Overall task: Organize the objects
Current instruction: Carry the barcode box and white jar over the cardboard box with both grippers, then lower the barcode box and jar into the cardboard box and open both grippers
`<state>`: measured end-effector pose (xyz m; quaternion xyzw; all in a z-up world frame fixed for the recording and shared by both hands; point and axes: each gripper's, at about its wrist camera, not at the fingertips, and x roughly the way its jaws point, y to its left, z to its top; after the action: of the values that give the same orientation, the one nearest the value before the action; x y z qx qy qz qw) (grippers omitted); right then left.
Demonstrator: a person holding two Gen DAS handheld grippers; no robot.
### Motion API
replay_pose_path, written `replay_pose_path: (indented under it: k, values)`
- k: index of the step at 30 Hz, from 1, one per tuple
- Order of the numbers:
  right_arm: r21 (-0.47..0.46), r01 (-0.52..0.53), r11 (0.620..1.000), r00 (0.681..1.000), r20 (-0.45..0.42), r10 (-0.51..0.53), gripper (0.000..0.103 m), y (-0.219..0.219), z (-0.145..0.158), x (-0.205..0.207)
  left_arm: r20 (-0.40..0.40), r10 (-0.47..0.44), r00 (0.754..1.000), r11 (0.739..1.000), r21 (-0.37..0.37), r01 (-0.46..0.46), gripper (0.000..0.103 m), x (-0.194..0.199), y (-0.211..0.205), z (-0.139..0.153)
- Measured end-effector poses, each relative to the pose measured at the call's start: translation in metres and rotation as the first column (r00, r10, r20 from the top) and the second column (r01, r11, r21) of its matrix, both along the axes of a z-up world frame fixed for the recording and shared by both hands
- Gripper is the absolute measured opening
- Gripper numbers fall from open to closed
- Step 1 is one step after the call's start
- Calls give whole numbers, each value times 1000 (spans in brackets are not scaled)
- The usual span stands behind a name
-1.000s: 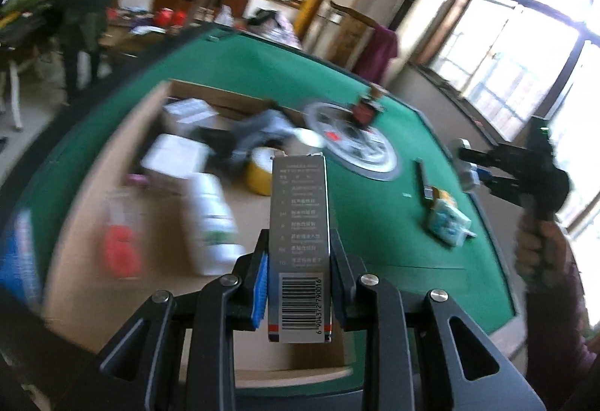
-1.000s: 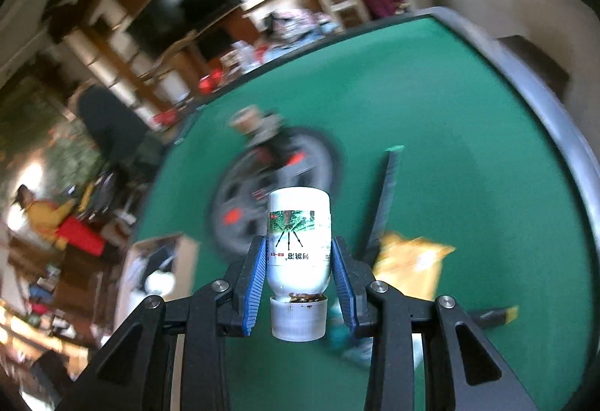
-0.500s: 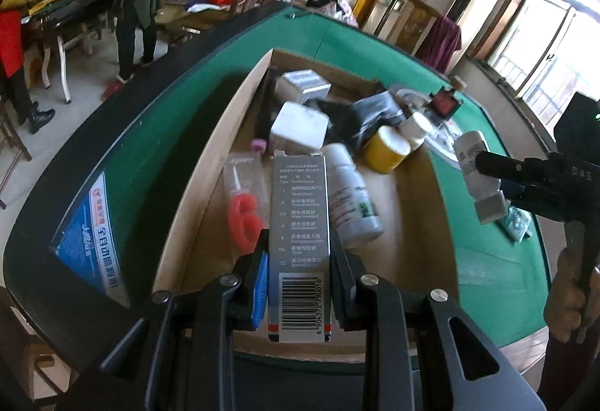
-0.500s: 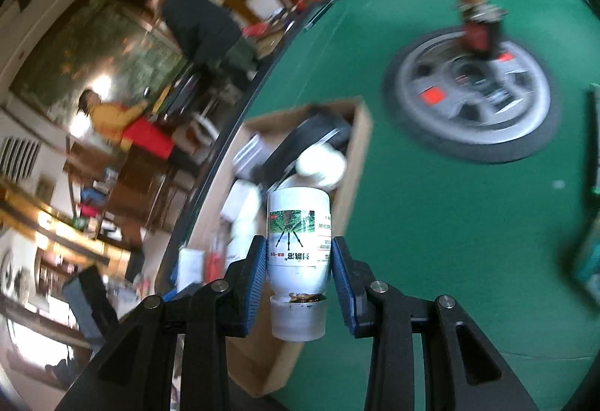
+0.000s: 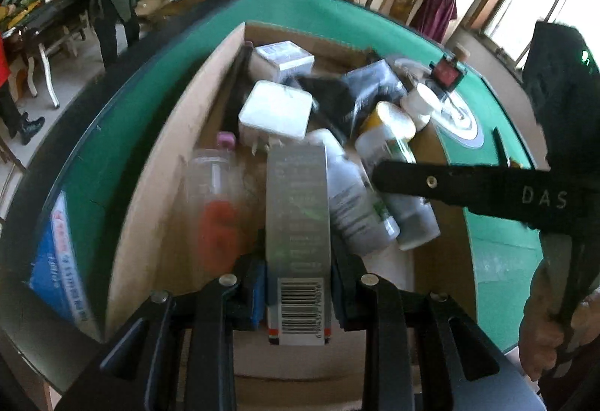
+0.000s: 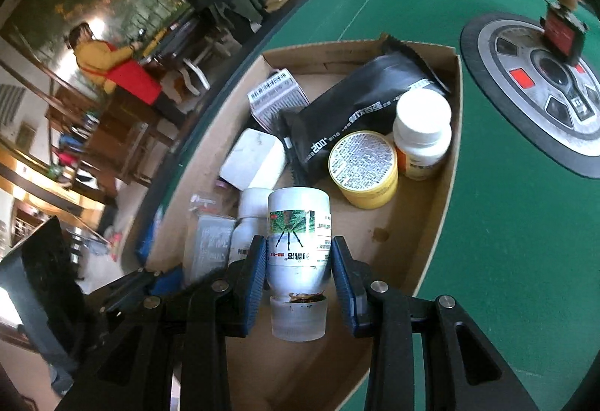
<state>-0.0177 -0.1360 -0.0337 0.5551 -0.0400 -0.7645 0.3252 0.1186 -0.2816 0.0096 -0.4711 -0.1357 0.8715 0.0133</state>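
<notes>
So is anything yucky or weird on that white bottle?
Yes. The white bottle in the right hand-held gripper is held cap-down, and brown crusty gunk rings its neck just above the clear cap, like dried leakage.

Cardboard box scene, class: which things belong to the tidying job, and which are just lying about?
Job:
- grey carton in left tool
- white bottle in right tool
- cardboard box

Lying about:
- round grey panel
- red-faced black block
- green table
</notes>
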Motion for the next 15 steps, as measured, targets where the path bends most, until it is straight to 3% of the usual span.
replay_pose_path:
  k: [1,4,6,12,15]
  values:
    - [9,5,1000,1000,-15,-5,38,0,0,-1,4,-2,1000,1000,-18,2,27,-1,2,0]
    - [32,1,999,1000,-30,0,38,-1,-2,-1,-1,11,1000,1000,17,-10,33,0,-3,0]
    - [42,0,999,999,-32,1,38,-1,-3,-1,-19,31,999,999,35,-30,53,4,-9,3]
    - [93,-14,996,996,-83,22,39,-8,-2,6,-89,97,991,992,91,-89,77,20,-25,24]
    - [115,-22,993,992,-118,36,41,-9,2,13,-115,136,984,985,121,-122,80,27,-35,32]
